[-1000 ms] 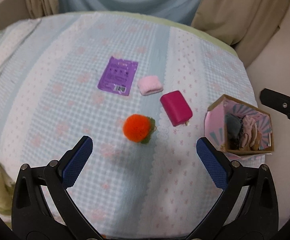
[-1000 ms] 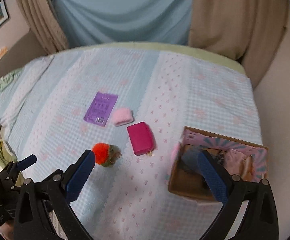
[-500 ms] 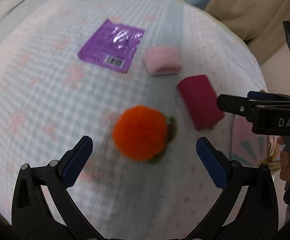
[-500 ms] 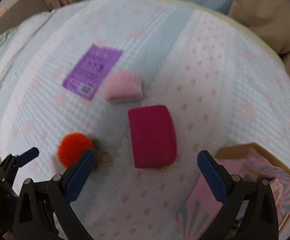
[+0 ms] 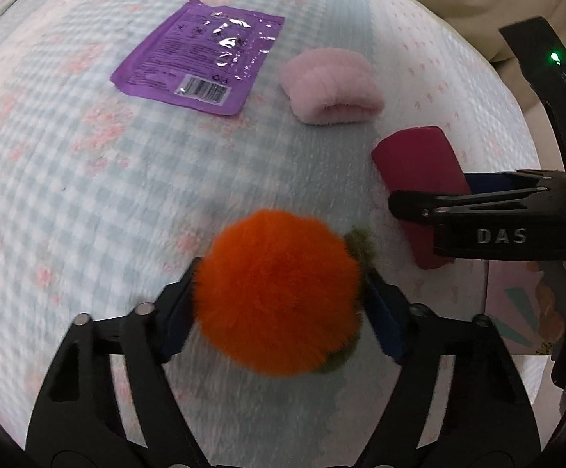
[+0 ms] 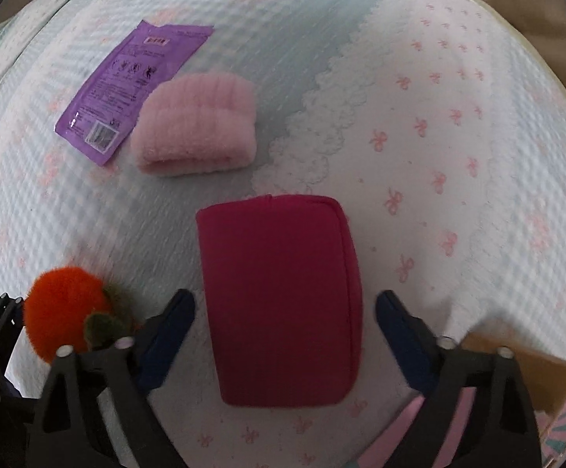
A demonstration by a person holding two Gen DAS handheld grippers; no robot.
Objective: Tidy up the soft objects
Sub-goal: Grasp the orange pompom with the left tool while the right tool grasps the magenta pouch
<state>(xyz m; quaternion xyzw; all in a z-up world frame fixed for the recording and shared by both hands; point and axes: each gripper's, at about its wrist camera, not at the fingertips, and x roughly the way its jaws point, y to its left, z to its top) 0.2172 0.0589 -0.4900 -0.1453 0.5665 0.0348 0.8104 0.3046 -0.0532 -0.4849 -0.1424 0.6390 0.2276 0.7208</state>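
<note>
- Orange fluff fills the space between the left gripper's [image 5: 279, 304] blue pads: the orange pom-pom [image 5: 277, 292], with a green felt leaf on its right side, sits on the checked bedspread [image 5: 88, 202] while the jaws are closing on it; the fur brushes both pads, though whether they press it yet I cannot tell.
- Just right of the pom-pom lies the magenta pouch [image 6: 279, 300], flat on the bedspread. The right gripper [image 6: 285, 312] straddles its near half, jaws closing, with a slim gap showing at each blue pad.
- From the left wrist view, the right gripper's black finger crosses over the pouch's near end and hides part of it.
- Right of the pouch stands the cardboard box [image 6: 525, 366], pink-lined with teal stripes; only a corner shows, and its contents cannot be made out.
- Beyond the pouch rests a folded pink fleece roll [image 6: 197, 124].
- Farther left of that roll, touching or almost touching it, a purple sachet [image 5: 201, 58] lies flat, barcode toward the pom-pom.
</note>
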